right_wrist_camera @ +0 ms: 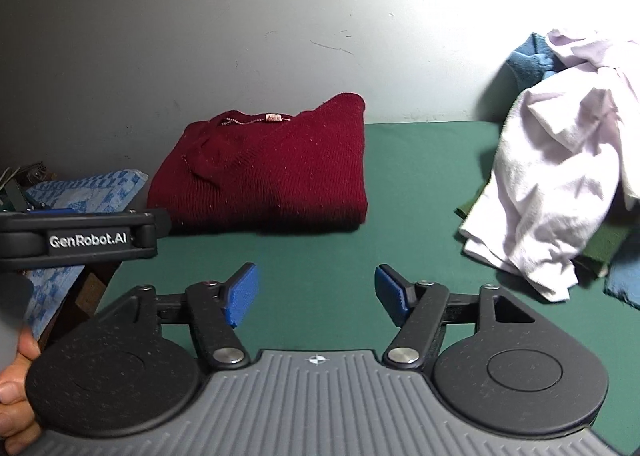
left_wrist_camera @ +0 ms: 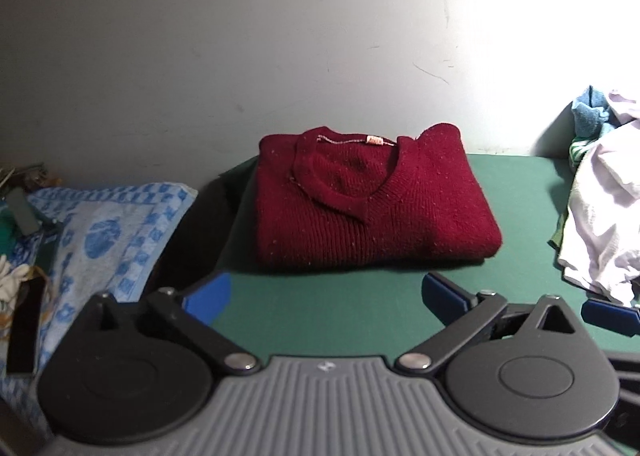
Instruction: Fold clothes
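Now both my tools, left [left_wrist_camera: 326,294] and right [right_wrist_camera: 316,292], gape empty; grabbing the heap [right_wrist_camera: 560,159] at right could drag the folded sweater [left_wrist_camera: 368,199] mid-frame askew.

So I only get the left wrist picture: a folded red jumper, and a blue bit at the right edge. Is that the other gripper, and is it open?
Observer: Yes. The right gripper is open, nothing between its pads, green tabletop beneath.
Operator: Anything of the person?
Observer: Fingers of a hand show at the right wrist view's lower left corner.
Operator: And by that white heap?
Observer: A teal-blue cloth lies at its near right foot.
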Demonstrator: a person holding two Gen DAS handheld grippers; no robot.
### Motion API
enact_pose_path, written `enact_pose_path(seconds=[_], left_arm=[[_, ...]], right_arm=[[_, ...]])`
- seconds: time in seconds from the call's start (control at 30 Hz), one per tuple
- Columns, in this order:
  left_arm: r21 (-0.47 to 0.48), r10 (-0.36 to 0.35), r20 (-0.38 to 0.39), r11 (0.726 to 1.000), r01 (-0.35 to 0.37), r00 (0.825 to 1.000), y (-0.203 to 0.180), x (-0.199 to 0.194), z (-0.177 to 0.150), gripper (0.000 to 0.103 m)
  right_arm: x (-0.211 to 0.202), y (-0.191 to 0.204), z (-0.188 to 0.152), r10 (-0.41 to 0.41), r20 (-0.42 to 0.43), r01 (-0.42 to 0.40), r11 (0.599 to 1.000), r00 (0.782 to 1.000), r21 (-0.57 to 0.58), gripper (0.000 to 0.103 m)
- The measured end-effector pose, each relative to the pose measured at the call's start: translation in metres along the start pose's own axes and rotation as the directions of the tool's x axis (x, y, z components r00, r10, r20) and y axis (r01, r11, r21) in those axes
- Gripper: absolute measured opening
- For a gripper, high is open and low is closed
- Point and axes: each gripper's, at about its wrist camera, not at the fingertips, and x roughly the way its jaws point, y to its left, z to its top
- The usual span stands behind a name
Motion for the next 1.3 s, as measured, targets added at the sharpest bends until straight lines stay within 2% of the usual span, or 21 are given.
enact_pose_path(seconds=[0.23,0.43,0.63,0.87,1.0,1.17,1.3], left_arm=[[-0.001,0.033,-0.006,0.999,-0.033,0.999,-0.004,-0.03,-0.025,0.102],[0.009,0.017,-0.026,1.0,-0.017,1.0,-0.001,-0.044,-0.045,0.102],[0.003,0.033,-0.025,0.999,-0.033,0.999,0.006,-0.064,-0.062,0.102],[-0.004,0.06,-0.004,0.998,-0.06,0.998,0.01,-0.092,-0.082,0.102],[0.007,0.078,0.013,0.997,-0.078,0.997,0.009,-0.111,-0.094,0.102],[-0.018,0.09,0.009,0.996,-0.09,0.996,0.003,-0.133,-0.111,0.102],[-0.054,0.134,0.0,0.99,-0.134,0.991,-0.001,-0.147,-0.122,0.102]], right_arm=[[-0.027,0.006,-0.02,-0.024,0.003,0.024,1.0,1.0,0.015,0.084],[-0.038,0.012,-0.033,-0.044,-0.004,0.044,0.999,0.999,0.0,0.085],[-0.054,0.021,-0.044,-0.056,-0.009,0.056,0.998,0.998,-0.022,0.086],[-0.074,0.023,-0.062,-0.035,0.0,0.035,0.999,0.999,-0.022,0.089],[-0.081,0.023,-0.07,-0.018,-0.035,0.017,1.0,0.999,-0.025,0.09],[-0.097,0.023,-0.083,0.01,-0.028,-0.011,0.998,1.0,-0.058,0.09],[-0.106,0.017,-0.09,0.044,-0.046,-0.047,0.997,0.998,-0.067,0.09]])
